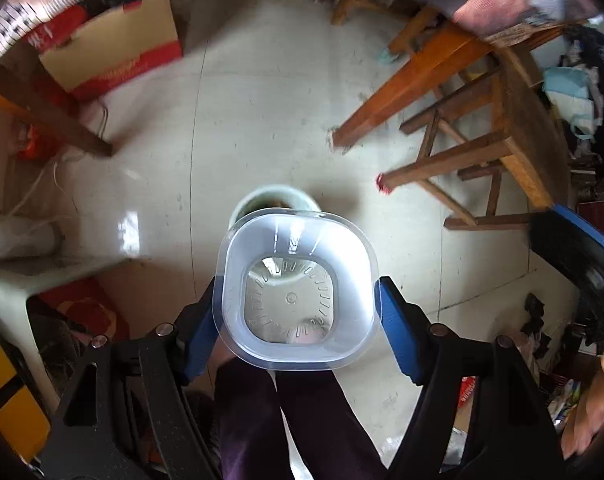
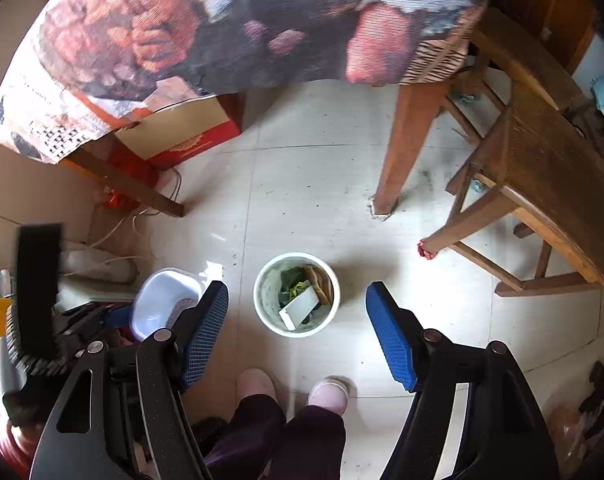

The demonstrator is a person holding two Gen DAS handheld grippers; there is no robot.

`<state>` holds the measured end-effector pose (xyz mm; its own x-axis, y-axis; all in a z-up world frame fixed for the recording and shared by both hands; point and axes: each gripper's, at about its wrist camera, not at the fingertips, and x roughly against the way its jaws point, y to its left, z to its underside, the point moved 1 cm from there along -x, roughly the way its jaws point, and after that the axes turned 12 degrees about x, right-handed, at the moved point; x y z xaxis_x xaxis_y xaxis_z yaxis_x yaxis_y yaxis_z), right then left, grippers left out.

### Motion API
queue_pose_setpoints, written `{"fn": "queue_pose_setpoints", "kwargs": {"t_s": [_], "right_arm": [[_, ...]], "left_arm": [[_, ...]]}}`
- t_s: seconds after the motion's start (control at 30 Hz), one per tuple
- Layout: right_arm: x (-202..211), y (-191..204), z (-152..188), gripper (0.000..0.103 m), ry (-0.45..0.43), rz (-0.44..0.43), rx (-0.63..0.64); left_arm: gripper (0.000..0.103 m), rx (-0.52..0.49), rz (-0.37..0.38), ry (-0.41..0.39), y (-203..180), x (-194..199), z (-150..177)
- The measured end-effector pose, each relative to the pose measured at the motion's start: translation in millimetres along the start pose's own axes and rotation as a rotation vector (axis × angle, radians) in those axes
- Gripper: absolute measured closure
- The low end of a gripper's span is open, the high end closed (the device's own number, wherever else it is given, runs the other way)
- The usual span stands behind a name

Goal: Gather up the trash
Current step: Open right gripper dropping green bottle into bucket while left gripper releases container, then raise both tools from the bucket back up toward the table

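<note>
Disposal step: a clear plastic container (image 1: 296, 292) is clamped between the left gripper (image 1: 296, 320) pads above the floor bin (image 2: 297, 294); the right gripper (image 2: 298, 328) is spread, empty. Release over the bin is judged next

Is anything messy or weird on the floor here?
Mostly no. The bin stands upright with trash inside, nothing spilled around it. One stool leg has a red scrap wrapped on its foot, and dark bits lie at the far right.
</note>
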<state>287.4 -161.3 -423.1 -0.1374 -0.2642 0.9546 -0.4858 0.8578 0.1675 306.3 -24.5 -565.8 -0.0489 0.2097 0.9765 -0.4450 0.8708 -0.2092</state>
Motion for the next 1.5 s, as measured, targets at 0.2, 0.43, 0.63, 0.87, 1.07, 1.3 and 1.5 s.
{"fn": "queue_pose_setpoints", "kwargs": {"t_s": [0.2,0.43,0.63,0.87,1.07,1.3,1.5], "right_arm": [[10.2,1.6,4.8,0.035,-0.012,0.006,-0.016],[37.8,7.7,3.6,0.035,-0.033,0.001,-0.038],[86.8,25.8,-9.6,0.035,-0.082,0.013,-0.027],[160.4,57.3,-30.2,0.035,-0.167,0.021,-0.007],[230.0,92.2,-51.3,0.035,-0.278,0.038,0.036],[304.6,126.0,-69.3,0.035,-0.426,0.059,0.048],[352.8,150.7,-76.7,0.034,-0.542,0.093,0.050]], "left_arm": [[0.030,0.028,0.024,-0.001,-4.5,8.1,-6.6],[0.030,-0.017,-0.020,-0.056,-6.7,50.6,-1.4],[0.030,-0.007,-0.013,-0.121,-0.8,115.9,5.9],[0.030,-0.021,0.007,-0.235,-3.1,220.8,13.7],[0.030,-0.035,0.044,-0.387,1.4,317.7,18.5],[0.030,-0.113,0.033,-0.611,6.0,426.5,30.5],[0.030,-0.151,0.061,-0.738,16.2,492.5,48.4]]}}
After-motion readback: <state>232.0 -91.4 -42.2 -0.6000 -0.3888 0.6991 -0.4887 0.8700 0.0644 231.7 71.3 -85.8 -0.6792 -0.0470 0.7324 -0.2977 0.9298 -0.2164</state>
